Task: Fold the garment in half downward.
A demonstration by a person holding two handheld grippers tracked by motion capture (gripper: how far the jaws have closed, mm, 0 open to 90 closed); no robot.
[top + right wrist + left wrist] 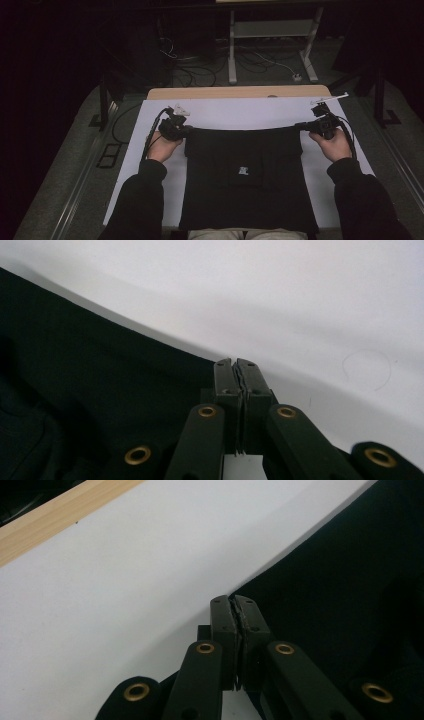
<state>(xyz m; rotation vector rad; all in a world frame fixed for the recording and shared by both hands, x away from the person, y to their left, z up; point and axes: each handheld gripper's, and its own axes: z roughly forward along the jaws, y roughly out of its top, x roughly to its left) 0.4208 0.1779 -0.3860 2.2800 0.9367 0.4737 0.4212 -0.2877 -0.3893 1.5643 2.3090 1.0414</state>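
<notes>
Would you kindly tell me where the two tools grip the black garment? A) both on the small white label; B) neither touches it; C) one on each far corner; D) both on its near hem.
C: the left tool and the right tool are each shut on a far corner of the black garment, its far edge stretched between them over the white sheet.

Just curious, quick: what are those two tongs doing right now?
Left tongs: shut on a far corner of the black cloth.
Right tongs: shut on its other far corner.
</notes>
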